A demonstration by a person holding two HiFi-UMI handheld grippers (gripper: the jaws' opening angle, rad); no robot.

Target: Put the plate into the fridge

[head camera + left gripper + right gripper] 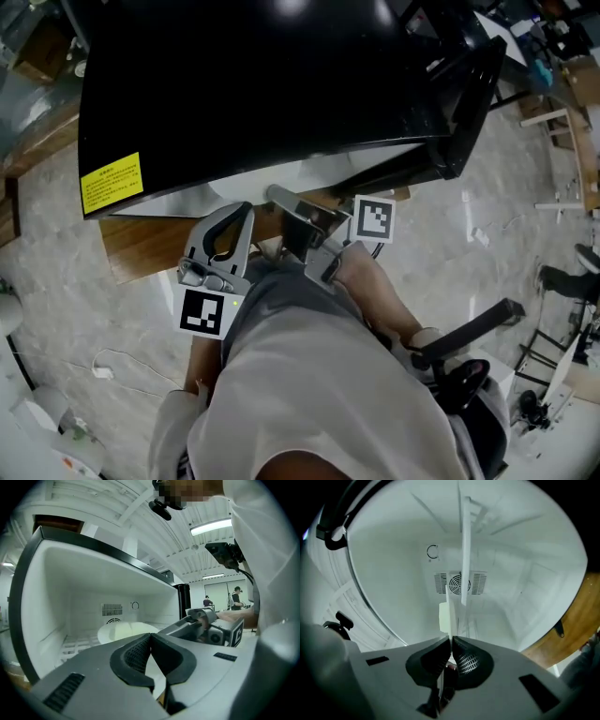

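The white plate (126,632) lies flat low inside the open fridge (93,573), over its wire shelf; I cannot tell whether it rests on it. My right gripper (450,639) reaches into the fridge and is shut on the plate's near rim; in its own view the plate (445,618) shows edge-on, running away from the jaws. From the left gripper view the right gripper (187,626) comes in from the right. My left gripper (151,635) hangs in front of the fridge opening, shut with nothing between its tips. In the head view both grippers (220,248) (300,220) sit under the fridge's black top (281,75).
The fridge stands on a wooden table (141,244), seen also at the right (576,620). A fan vent (460,583) sits in the fridge's back wall. The open door (469,103) stands to the right. Cables and gear lie on the floor around.
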